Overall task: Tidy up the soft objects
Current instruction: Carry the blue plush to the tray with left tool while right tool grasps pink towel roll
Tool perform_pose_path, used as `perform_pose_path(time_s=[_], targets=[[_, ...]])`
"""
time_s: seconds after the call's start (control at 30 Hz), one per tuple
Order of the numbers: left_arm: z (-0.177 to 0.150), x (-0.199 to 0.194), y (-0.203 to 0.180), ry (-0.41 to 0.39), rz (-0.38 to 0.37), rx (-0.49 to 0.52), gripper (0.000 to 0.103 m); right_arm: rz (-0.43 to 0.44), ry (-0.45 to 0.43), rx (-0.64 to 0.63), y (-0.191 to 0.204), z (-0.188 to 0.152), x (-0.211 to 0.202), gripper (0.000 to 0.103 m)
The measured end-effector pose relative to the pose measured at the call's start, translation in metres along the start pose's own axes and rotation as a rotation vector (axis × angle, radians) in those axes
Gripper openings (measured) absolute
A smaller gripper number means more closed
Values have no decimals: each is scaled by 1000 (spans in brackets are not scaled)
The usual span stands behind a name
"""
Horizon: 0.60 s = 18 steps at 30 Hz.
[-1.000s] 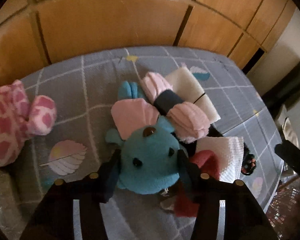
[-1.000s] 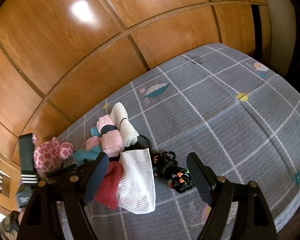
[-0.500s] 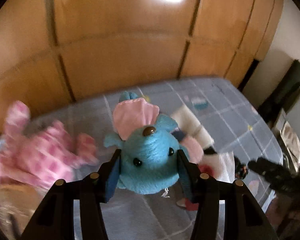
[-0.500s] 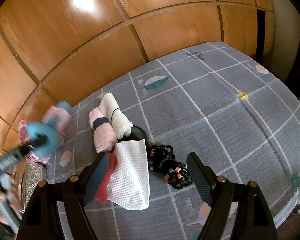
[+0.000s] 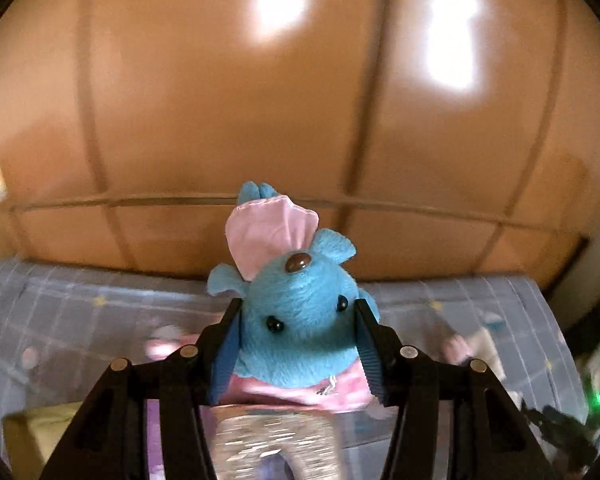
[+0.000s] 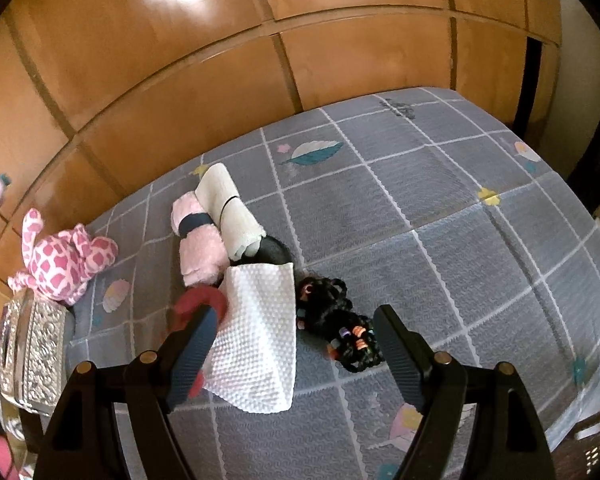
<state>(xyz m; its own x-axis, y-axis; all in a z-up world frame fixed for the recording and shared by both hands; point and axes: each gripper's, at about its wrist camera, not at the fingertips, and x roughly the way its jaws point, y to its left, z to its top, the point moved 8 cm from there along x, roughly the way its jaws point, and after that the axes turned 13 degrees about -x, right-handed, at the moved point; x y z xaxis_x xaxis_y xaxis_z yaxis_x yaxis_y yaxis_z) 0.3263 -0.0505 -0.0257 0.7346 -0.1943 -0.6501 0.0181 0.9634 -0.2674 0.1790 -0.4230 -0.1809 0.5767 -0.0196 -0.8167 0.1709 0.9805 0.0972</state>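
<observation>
Wood-panelled wall behind grey checked bedspread [image 6: 440, 216]: left gripper [image 5: 298, 334] pinches blue plush toy [image 5: 300, 320] by its head, aloft w/ silver box [image 5: 272, 448] below it; right gripper [image 6: 294, 350] spread, empty, above white cloth [image 6: 256, 332]; squashy head could slip out, esp. if swung.

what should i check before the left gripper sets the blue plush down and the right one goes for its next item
1. Left gripper grip on the blue plush toy: ok, both pads press its head.
2. Plush clear of the bed: ok, held up in front of the wooden panels.
3. Drop spot: cannot tell, the left view is blurred; a silver box sits just below.
4. Right gripper: ok, open and holding nothing.
5. Next items within view: ok, white towel, red item and black hair ties lie ahead of it.
6. Pink spotted plush: ok, resting beside the box, apart from the pile.
</observation>
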Motion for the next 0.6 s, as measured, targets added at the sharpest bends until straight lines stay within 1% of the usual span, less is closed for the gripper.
perform_pose_path(time_s=[0.07,0.13,0.17,0.27,0.4,0.5,0.6], targets=[[6,-16,39,-28,38,-60,54,4,4,-23,5,0,2,81],[6,-29,71,-47,68,-100,54,14,8,-59,14,-1,3,81],[3,-38,88,-58,82,-118,53,17,9,-76,17,-1,4,81],[-12,-56,123,-75,115,-147,54,39,15,-149,36,-3,6,81],[-49,-86,168,-77,130,-199,54,87,33,-217,60,-4,12,81],[-79,-106,194,-76,130,-234,54,97,41,-238,72,3,19,81],[-112,-125,214,-66,137,-270,54,95,46,-249,79,18,30,78]])
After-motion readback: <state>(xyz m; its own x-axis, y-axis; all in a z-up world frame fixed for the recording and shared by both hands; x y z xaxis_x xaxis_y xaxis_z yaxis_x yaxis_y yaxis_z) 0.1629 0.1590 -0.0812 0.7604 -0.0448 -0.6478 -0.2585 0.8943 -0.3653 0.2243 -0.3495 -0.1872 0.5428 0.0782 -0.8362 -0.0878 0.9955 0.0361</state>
